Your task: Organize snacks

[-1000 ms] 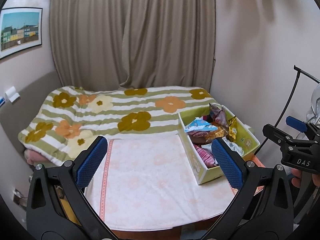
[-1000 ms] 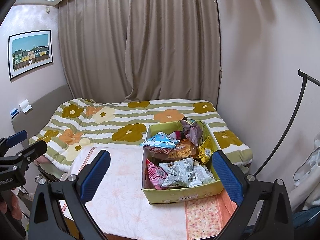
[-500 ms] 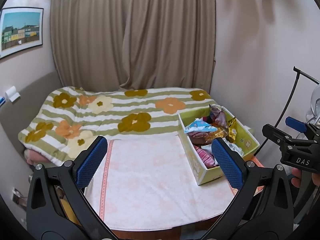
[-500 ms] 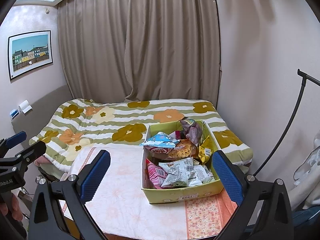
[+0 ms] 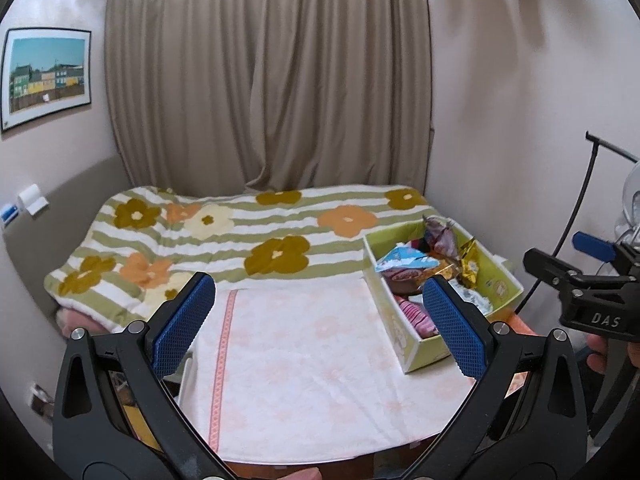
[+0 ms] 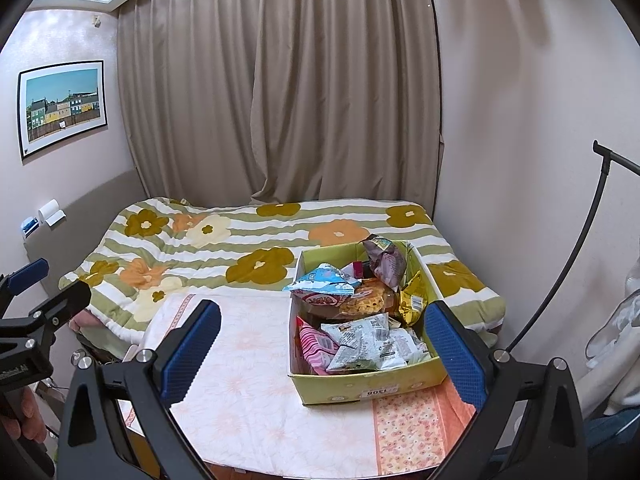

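1. At the right edge of the table (image 6: 256,412), the yellow-green box (image 6: 360,390) stood on the pale floral cloth (image 5: 304,364), and every snack packet I could see lay inside it.
2. A blue-and-white bag (image 6: 326,280), a purple bag (image 6: 386,262), a gold wrapper (image 6: 412,300), a pink packet (image 6: 316,344) and grey-white packets (image 6: 368,340) were heaped loosely, not in rows.
3. I held the left gripper (image 5: 316,320) with its fingers spread wide and empty; the right gripper (image 6: 324,352) likewise gaped, holding nothing.
4. I judged this fitted either snacks already gathered into the box or a jumble awaiting sorting; the rest of the cloth lay bare.
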Tool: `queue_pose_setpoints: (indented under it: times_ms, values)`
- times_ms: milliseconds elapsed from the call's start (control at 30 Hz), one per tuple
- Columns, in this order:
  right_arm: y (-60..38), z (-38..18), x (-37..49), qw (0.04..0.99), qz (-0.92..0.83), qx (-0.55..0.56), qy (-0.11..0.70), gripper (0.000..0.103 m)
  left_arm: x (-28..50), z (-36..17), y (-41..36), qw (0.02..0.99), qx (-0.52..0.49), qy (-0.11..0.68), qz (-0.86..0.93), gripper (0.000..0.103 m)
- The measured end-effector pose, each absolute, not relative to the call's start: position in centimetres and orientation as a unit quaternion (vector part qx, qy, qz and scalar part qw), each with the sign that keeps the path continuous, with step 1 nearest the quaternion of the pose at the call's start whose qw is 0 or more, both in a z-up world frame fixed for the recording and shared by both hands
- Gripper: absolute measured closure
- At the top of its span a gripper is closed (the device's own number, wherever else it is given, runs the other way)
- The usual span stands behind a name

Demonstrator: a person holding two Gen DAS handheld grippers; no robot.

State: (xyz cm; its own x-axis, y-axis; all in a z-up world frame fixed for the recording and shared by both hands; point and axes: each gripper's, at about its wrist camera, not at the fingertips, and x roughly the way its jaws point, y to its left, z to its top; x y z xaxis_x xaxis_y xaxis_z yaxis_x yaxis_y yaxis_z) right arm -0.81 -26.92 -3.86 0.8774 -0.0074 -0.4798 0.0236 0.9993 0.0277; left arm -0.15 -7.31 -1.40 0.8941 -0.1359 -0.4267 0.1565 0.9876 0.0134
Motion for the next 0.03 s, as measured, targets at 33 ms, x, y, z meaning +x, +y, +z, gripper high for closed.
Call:
queue_pose_setpoints:
  times_ms: [33]
  values:
    - [-26.93, -3.87, -0.81, 0.969, -0.008, 0.016, 0.248, 0.001, -0.20, -1.39, -7.16, 0.973, 0.022, 0.217, -0.077, 0.000]
